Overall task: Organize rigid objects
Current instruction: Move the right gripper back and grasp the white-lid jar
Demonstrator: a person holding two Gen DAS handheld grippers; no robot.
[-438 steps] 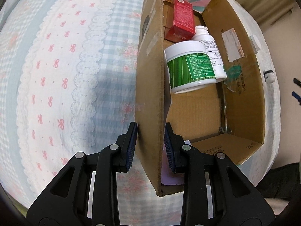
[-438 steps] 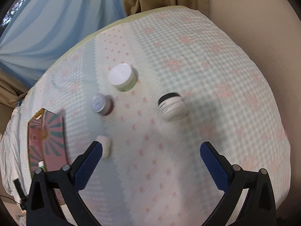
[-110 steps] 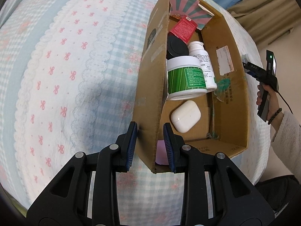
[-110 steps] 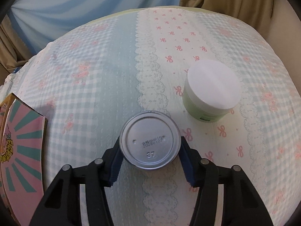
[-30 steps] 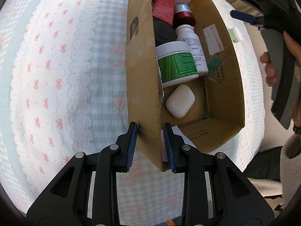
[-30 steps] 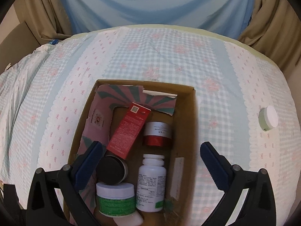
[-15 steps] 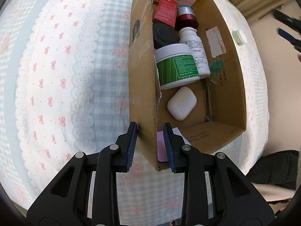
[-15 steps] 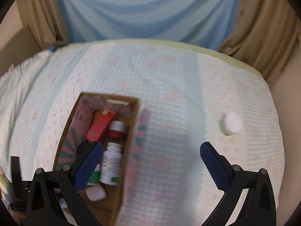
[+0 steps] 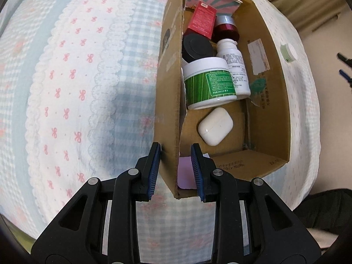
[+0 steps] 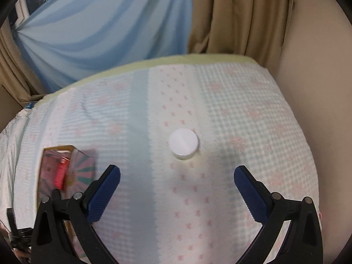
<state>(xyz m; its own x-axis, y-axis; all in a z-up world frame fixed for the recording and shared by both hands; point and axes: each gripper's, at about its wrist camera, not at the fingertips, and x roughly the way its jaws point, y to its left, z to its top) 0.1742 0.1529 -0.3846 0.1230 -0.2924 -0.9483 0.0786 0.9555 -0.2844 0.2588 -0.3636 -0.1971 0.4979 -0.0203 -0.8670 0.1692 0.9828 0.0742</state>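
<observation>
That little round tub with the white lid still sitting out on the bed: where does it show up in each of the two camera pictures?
Left wrist view: white-lidded tub sits far right, on the bedspread just past the cardboard box.
Right wrist view: white-lidded tub lies near the centre, ahead of the open right gripper.
Shared landmark: the cardboard box, at the right wrist view's left edge.

Soft, even indoor light, moderately bright; no harsh glare. Left wrist view sharp at centre: print on the green-labelled jar (image 9: 209, 81) is visible though too small to read, and a small highlight sits on the white case (image 9: 215, 125). A broad grey shadow lies on the bedspread (image 9: 77, 88) beside the cardboard box (image 9: 168, 101). Right wrist view is smeared by motion; the white-lidded jar (image 10: 183, 143) and fabric pattern look soft. Strong fisheye bending and black corners in both.
</observation>
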